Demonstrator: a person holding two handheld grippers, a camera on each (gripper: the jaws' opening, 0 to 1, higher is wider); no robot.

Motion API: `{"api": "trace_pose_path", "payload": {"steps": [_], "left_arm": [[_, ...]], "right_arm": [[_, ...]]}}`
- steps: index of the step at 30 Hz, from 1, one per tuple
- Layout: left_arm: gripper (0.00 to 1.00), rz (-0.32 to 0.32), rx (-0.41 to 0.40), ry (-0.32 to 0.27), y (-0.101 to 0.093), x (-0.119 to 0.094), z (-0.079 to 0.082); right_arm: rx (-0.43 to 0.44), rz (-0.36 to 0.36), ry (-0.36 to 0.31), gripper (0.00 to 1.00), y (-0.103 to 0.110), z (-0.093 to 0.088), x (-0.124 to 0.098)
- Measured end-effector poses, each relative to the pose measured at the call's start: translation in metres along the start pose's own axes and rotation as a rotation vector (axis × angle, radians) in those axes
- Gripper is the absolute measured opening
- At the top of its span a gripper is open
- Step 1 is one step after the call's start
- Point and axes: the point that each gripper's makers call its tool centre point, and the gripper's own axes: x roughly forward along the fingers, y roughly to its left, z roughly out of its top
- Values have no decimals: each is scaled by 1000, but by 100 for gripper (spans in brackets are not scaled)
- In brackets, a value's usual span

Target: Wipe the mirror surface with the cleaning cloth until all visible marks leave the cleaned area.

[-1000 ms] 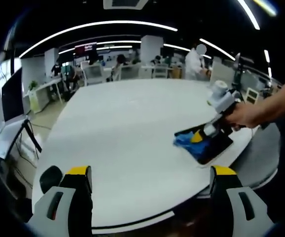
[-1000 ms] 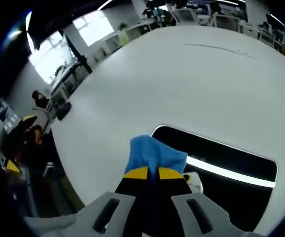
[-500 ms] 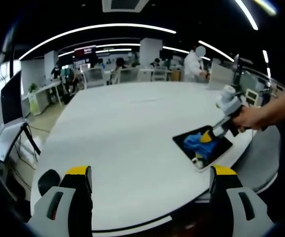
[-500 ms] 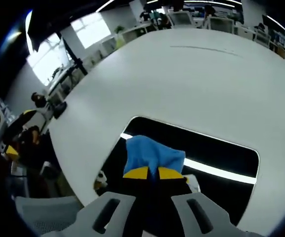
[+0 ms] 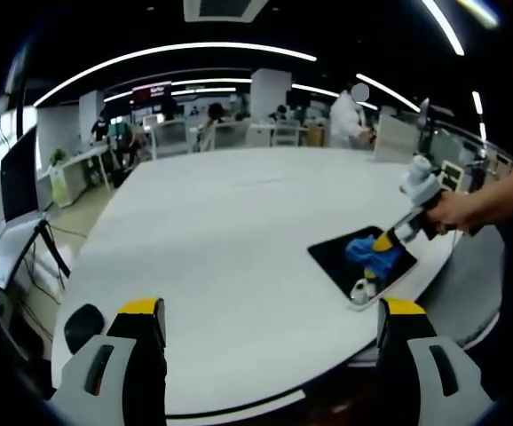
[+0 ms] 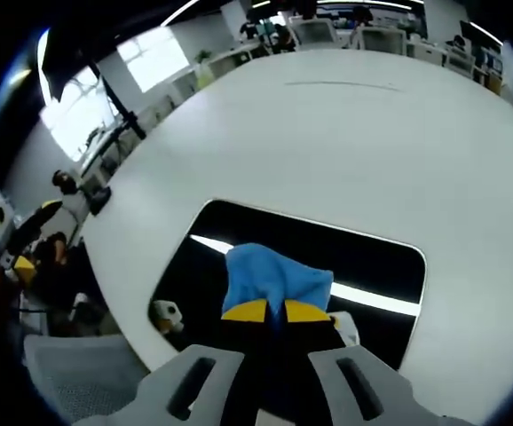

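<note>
Right gripper [image 6: 273, 310] pinching a blue cloth [image 6: 274, 278] between yellow-tipped jaws, pressing it down on the mirror [image 6: 376, 266]. Seen in the left gripper view as well: right gripper [image 5: 388, 241] reaching in from the right, held by a hand [image 5: 456, 209], with the cloth [image 5: 372, 253] bunched on the mirror [image 5: 335, 258]. Mirror lying flat on a white table [image 6: 345, 142], a dark rounded rectangle close to the table's edge, reflecting a bright strip of ceiling light beside the cloth. Cloth sitting roughly at the mirror's middle, towards the edge nearest the gripper. Small white and yellow reflection in the mirror's corner, left of the cloth in the right gripper view; cannot tell what it is. Left gripper [image 5: 268, 333] held spread wide, nothing between its jaws, hovering at the table [image 5: 230, 231] edge, well apart from the mirror. Beyond the table, an office with desks, chairs and ceiling light strips; a person in white [image 5: 347, 115] standing far behind the mirror.
</note>
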Motion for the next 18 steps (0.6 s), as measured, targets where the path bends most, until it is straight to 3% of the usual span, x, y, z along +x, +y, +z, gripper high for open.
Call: {"api": "trace_pose_path", "payload": {"steps": [18], "left_arm": [[99,-13,2,-6,-4,6,4]], "right_arm": [[49,-42,14,0,-46,-12,-22]]}}
